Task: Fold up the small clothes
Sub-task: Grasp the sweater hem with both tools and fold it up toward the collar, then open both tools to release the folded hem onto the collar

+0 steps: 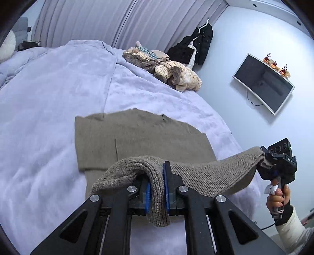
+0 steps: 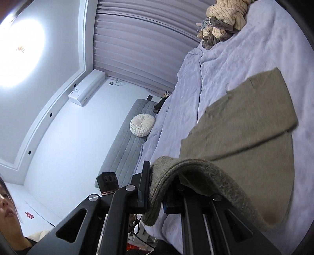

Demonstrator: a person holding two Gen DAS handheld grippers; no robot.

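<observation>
A brown knit garment (image 1: 135, 141) lies spread flat on the pale blue bed cover (image 1: 49, 98); it also shows in the right wrist view (image 2: 245, 125). My left gripper (image 1: 157, 184) is shut on the garment's near ribbed edge, which drapes over its blue pads. My right gripper (image 1: 265, 158) shows at the right of the left wrist view, shut on the other end of the same edge and holding it above the bed. In the right wrist view the right gripper (image 2: 157, 194) clamps the knit edge, which covers its right finger.
A pile of striped and brown clothes (image 1: 166, 66) lies at the far edge of the bed, also in the right wrist view (image 2: 225, 17). A dark jacket (image 1: 194, 47) hangs on the wall beside a screen (image 1: 263, 84). A grey headboard (image 2: 125, 141) carries a white round cushion (image 2: 141, 127).
</observation>
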